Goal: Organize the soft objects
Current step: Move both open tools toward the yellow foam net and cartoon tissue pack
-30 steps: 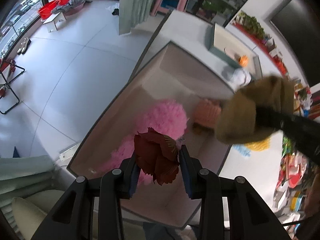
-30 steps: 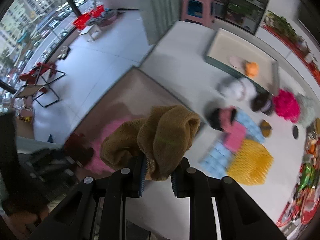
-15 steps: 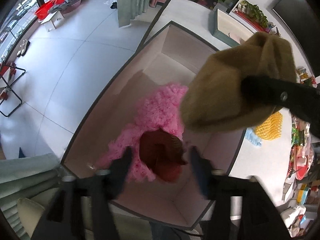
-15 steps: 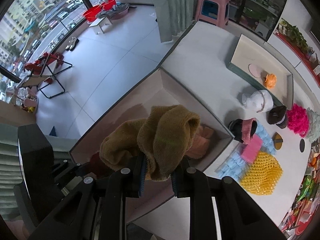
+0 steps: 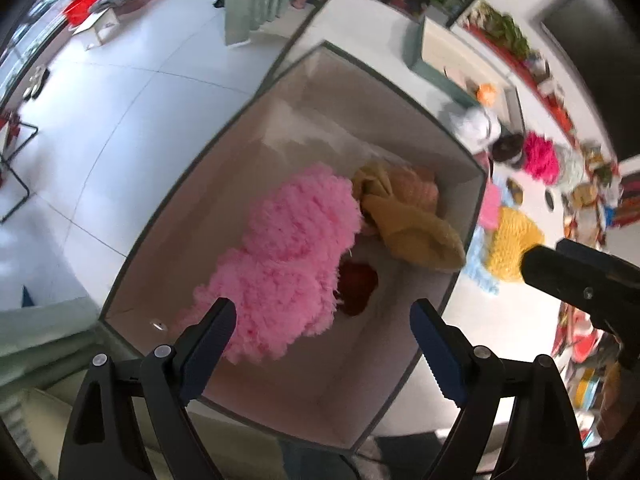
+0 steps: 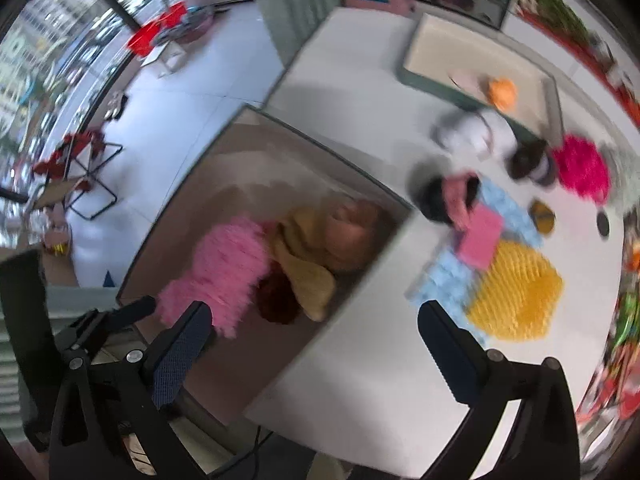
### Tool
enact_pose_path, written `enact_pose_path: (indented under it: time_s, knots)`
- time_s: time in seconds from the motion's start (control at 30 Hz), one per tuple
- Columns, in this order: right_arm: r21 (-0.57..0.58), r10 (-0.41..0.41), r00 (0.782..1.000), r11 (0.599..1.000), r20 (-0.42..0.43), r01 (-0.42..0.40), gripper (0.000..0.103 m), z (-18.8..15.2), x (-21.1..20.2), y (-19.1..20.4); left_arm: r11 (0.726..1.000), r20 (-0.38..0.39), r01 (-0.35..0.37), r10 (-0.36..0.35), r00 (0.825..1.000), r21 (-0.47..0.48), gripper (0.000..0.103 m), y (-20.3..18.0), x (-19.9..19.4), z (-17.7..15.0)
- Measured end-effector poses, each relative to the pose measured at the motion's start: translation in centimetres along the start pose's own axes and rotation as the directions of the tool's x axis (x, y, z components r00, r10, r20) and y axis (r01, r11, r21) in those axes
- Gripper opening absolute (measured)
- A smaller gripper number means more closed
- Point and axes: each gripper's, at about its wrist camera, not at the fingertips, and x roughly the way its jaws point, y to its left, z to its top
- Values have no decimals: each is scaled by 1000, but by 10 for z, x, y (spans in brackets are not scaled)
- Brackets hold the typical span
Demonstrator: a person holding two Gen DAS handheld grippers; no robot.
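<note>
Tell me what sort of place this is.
Probably a shop or showroom, not a home: a white counter strewn with soft goods, a storage box sunk beside it, shelves of colourful stock along the wall, and floor-to-ceiling windows over a street.

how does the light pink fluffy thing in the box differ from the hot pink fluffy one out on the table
The light pink fluffy piece lies inside the box, touching the tan cloth and the dark red item; the hot pink fluffy piece sits out on the white table, not yet put away. The light pink one looks larger and paler, the other smaller and more vivid. Both are shaggy and soft.
</note>
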Motion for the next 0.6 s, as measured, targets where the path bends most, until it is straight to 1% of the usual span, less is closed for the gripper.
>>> enact_pose_path:
  time_s: [0.07, 0.13, 0.17, 0.2, 0.37, 0.6]
  knots:
    - [41, 0, 1000, 999, -17, 0, 103, -9, 2, -18, 999, -15, -26, 27, 1000, 21, 90, -7, 2, 1]
    - [96, 2, 999, 995, -35, 1, 103, -23, 5, -39, 999, -8, -28, 28, 1000, 31, 90, -14, 1, 2]
    - [118, 2, 999, 993, -43, 3, 103, -28, 6, -49, 999, -3, -24, 24, 1000, 33, 91, -19, 0, 4]
    - [153, 3, 999, 988, -54, 5, 103, -37, 8, -62, 999, -3, -18, 19, 1000, 35, 103, -21, -2, 4]
    - [252, -14, 997, 967, -82, 34, 103, -65, 10, -108, 998, 7, 4, -4, 1000, 69, 103, -42, -9, 10]
    - [370, 16, 996, 929, -87, 17, 103, -86, 8, -153, 992, -10, -3, 5, 1000, 126, 103, -81, -8, 13]
